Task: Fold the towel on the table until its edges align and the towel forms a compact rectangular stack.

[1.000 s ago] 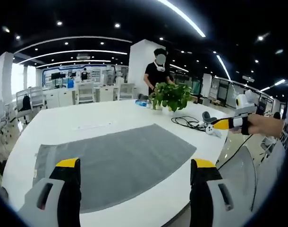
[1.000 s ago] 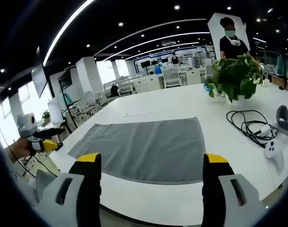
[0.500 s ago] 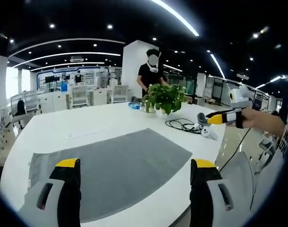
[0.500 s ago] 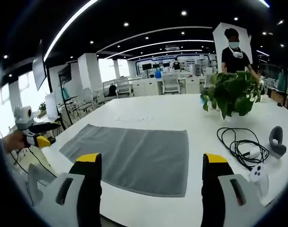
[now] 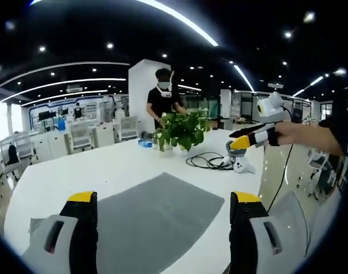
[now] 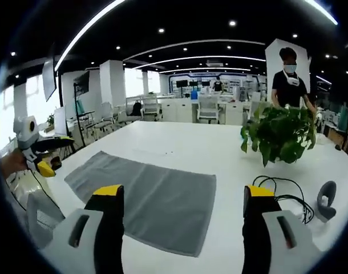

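A grey towel (image 5: pixel 157 217) lies flat and unfolded on the white table (image 5: pixel 94 171); it also lies spread out as the grey towel (image 6: pixel 145 197) in the right gripper view. My left gripper (image 5: pixel 162 228) is open above the towel's near edge, its jaws wide apart with nothing between them. My right gripper (image 6: pixel 182 220) is open too, above the towel's right-hand part, holding nothing. In the left gripper view the right gripper (image 5: pixel 248 140) hangs at the right in a hand. In the right gripper view the left gripper (image 6: pixel 40 157) hangs at the left edge.
A potted green plant (image 6: pixel 279 134) stands on the table (image 6: pixel 179 142), with a black cable coil (image 6: pixel 282 191) and a white controller (image 5: pixel 241 166) near it. A person (image 6: pixel 289 74) stands behind the plant. Chairs and desks fill the office beyond.
Both views have swung and tilted upward; the towel sits lower and smaller in each view. It has not been touched. Both grippers stay open.
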